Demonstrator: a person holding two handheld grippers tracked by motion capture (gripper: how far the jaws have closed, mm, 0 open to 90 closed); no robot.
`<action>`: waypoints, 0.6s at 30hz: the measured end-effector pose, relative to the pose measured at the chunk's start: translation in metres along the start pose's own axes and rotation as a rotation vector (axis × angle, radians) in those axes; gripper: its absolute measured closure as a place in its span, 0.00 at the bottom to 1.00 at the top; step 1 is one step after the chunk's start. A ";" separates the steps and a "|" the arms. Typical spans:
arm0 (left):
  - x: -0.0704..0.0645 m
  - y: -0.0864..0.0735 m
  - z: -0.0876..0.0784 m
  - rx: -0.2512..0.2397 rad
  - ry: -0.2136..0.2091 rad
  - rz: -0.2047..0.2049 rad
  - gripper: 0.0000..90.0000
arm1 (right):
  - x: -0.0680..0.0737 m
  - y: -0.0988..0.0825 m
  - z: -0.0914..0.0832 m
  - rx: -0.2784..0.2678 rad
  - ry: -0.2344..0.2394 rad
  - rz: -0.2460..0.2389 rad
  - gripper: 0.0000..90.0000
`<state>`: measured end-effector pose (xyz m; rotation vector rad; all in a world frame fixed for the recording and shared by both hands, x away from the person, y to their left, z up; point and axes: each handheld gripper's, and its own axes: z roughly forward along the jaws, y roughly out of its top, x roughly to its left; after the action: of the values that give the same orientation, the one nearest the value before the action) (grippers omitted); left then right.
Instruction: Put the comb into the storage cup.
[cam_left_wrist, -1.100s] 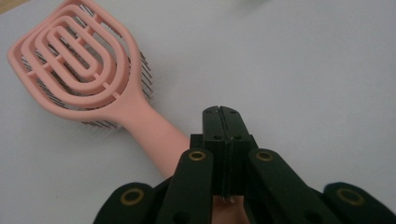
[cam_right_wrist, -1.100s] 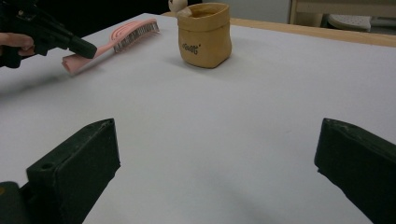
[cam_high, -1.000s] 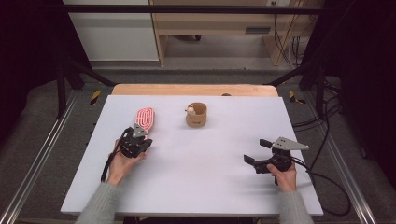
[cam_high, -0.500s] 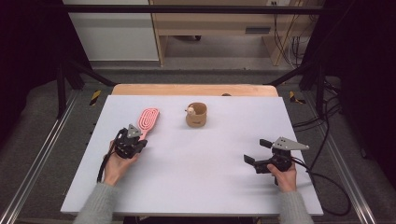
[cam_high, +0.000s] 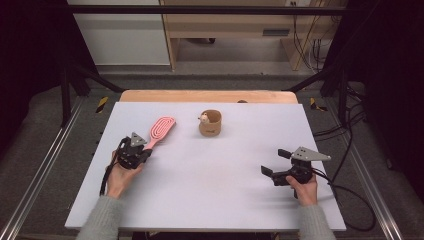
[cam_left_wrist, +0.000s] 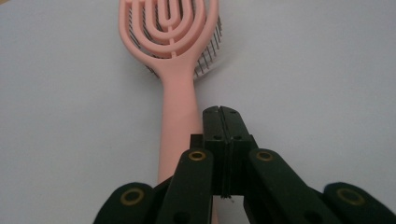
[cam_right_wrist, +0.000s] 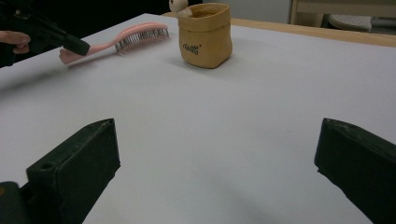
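A pink hairbrush (cam_high: 161, 129) lies flat on the white table (cam_high: 220, 200), its head pointing away and to the right. My left gripper (cam_high: 145, 148) sits at the handle end. In the left gripper view the jaws are pressed together, nothing between them, with the tips (cam_left_wrist: 222, 112) just above and right of the brush handle (cam_left_wrist: 177, 116). My right gripper (cam_high: 275, 162) rests near the table's right front, jaws wide apart with bare table between them (cam_right_wrist: 215, 158). Its view also shows the hairbrush (cam_right_wrist: 135, 35) and the left gripper (cam_right_wrist: 70, 44) far off.
A small tan pouch (cam_high: 210, 123) with a little round-headed figure (cam_high: 203, 118) in it stands upright behind the middle of the table; it also appears in the right gripper view (cam_right_wrist: 205, 35). A wooden board (cam_high: 210, 96) runs along the far edge.
The left gripper has drawn back left and toward the person. The brush has swung from nearly straight to slanting, head to the right. The right gripper has stayed put.
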<state>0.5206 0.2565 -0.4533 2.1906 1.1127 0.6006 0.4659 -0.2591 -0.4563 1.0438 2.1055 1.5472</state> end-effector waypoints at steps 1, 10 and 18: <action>0.001 0.000 0.000 0.001 0.001 -0.001 1.00 | 0.000 0.000 0.000 0.001 0.000 0.001 0.00; -0.001 0.002 -0.004 -0.035 -0.022 -0.016 0.97 | 0.000 0.000 0.000 0.001 0.000 0.000 0.00; 0.004 0.006 -0.022 -0.127 -0.036 -0.055 0.74 | 0.000 0.000 0.000 -0.002 -0.001 0.001 0.00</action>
<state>0.5122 0.2644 -0.4329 2.0480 1.0822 0.5897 0.4657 -0.2592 -0.4562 1.0454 2.1020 1.5488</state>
